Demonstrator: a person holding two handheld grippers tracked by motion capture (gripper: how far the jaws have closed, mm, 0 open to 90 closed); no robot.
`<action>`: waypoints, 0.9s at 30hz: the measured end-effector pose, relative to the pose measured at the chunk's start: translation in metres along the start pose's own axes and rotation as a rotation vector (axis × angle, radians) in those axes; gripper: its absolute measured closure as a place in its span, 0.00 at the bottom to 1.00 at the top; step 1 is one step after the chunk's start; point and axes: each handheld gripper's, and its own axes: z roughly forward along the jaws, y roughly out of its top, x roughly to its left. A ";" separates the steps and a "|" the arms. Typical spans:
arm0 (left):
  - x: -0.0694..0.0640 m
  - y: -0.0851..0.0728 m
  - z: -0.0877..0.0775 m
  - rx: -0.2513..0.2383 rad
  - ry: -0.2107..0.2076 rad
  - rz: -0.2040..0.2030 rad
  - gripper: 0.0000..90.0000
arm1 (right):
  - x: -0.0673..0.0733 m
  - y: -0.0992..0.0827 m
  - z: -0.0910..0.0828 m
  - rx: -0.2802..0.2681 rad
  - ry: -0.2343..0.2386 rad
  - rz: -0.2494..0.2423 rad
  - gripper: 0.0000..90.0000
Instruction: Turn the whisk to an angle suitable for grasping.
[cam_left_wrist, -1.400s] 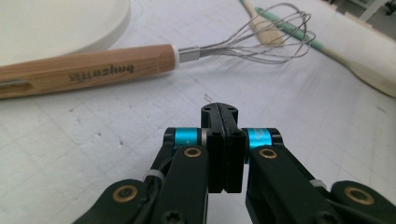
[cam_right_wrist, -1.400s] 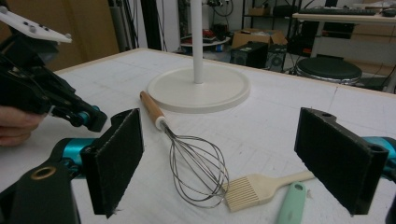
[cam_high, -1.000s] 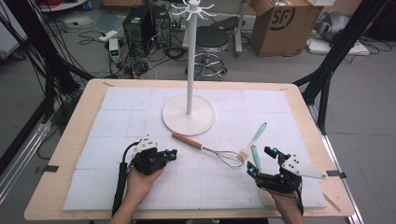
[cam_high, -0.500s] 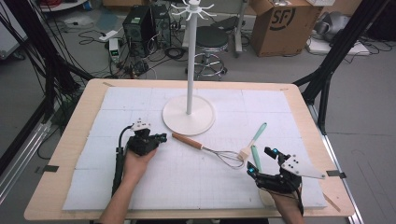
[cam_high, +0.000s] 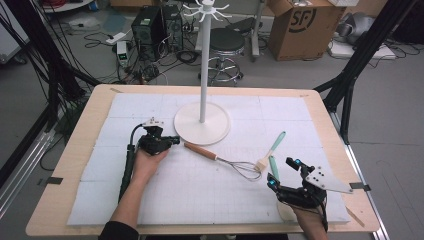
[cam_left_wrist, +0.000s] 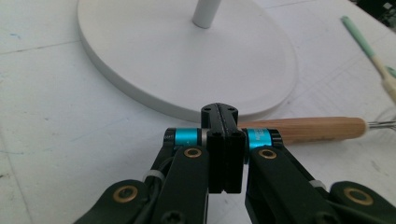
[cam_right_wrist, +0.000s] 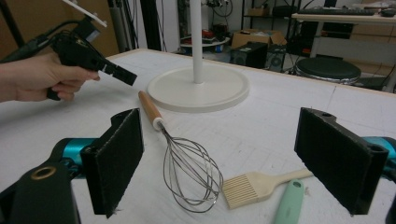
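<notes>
My left gripper (cam_high: 175, 140) is shut with nothing between its jaws. It hovers just short of the wooden handle of a wire whisk (cam_high: 220, 159), beside the round base of a white hook stand (cam_high: 202, 123). The left gripper view shows the shut jaws (cam_left_wrist: 219, 112) in front of that handle (cam_left_wrist: 308, 129) and the stand base (cam_left_wrist: 187, 60). My right gripper (cam_high: 281, 172) stands open at the near right, empty. Between its pads (cam_right_wrist: 229, 158) lie the whisk's wires (cam_right_wrist: 191, 172) and a pastry brush (cam_right_wrist: 252, 186).
A second mint-green handle (cam_right_wrist: 289, 205) lies beside the brush, close to my right gripper. The stand's tall pole (cam_high: 203, 65) rises at the middle of the white mat. The floor behind the table holds a stool (cam_high: 227, 42), boxes and cables.
My left hand has carried its shut gripper away from the person, toward the stand base and the whisk handle. The right gripper has stayed where it was.
</notes>
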 end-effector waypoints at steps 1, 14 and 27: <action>0.001 0.000 0.002 -0.002 0.001 -0.003 1.00 | 0.000 0.000 0.000 -0.001 -0.001 0.002 0.16; 0.000 0.004 0.021 0.064 0.009 0.013 1.00 | -0.001 0.001 -0.003 -0.007 0.000 0.010 0.16; 0.000 0.006 0.026 0.042 -0.004 -0.034 1.00 | -0.005 0.001 -0.008 -0.019 -0.005 0.017 0.16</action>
